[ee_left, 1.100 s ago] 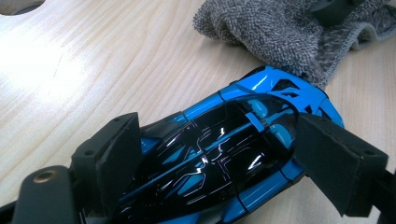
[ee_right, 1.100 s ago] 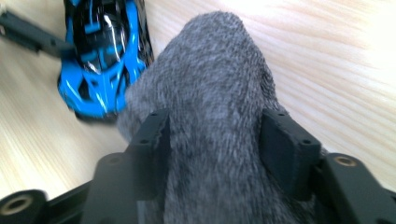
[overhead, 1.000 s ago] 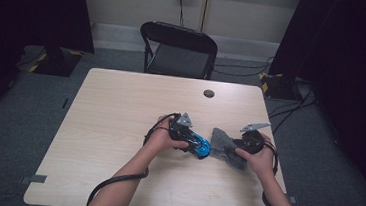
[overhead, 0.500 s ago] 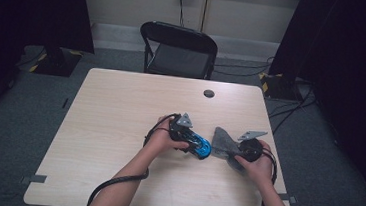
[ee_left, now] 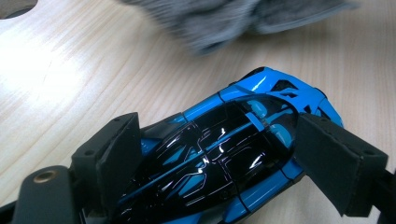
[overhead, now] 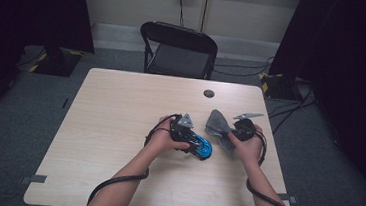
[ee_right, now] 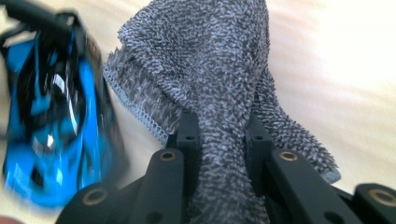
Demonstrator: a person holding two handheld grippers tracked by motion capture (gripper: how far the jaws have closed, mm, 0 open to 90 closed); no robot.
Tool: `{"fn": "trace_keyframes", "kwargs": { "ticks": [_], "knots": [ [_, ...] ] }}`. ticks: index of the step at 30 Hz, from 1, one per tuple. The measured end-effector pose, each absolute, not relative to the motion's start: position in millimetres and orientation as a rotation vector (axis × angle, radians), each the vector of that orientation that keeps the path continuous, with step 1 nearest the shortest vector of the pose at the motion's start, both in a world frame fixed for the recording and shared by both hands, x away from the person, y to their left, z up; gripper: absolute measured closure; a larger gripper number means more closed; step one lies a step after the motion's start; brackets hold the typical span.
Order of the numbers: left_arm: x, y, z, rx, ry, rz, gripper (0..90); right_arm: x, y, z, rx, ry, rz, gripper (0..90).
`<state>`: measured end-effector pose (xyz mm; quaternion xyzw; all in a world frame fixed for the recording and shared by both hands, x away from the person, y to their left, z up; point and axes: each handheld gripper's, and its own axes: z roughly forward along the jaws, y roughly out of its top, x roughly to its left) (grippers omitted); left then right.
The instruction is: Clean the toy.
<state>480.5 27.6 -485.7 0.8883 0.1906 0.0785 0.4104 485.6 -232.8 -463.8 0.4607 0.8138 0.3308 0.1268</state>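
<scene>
On the right half of the pale wooden table [overhead: 113, 127], both forearms reach in from the near edge and bend slightly toward each other, hands side by side. The left hand [overhead: 164, 137] wraps the left gripper [overhead: 193, 143], which lies low and points rightward across the tabletop; its two black pads [ee_left: 116, 149] sit against the flanks of a blue and black toy car [ee_left: 233, 149] — clamped on it, the car resting on the wood with its far end aimed at the cloth. The right hand [overhead: 245, 144] holds the right gripper [overhead: 224, 132] pointing leftward and away, wrist a little raised. Its jaws have just been closing and now pinch a bunched fold of a grey terry cloth [ee_right: 210, 79] tightly between them; the cloth fans out beyond the pads and a loose end trails back beside the gripper. In the high view the cloth [overhead: 218, 123] sits just beside the car [overhead: 201, 147] — near, whether touching I cannot tell. A dark folding chair [overhead: 178, 50] stands behind the table.
</scene>
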Motion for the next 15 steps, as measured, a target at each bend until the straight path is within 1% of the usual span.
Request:
{"fn": "trace_keyframes", "kwargs": {
  "ticks": [5,11,14,15],
  "knots": [
    [479,25,-486,2.240,0.463,0.193,15.8,506,-193,-462,1.335,2.344,0.939,73.6],
    [481,27,-486,2.238,0.459,0.188,16.0,520,-159,-479,1.310,2.431,0.846,71.9],
    [480,28,-487,2.225,0.460,0.188,16.0,521,-152,-482,1.286,2.467,0.880,68.9],
    [480,28,-487,2.217,0.462,0.189,16.0,522,-151,-481,1.268,2.492,0.890,65.8]
  ]
}}
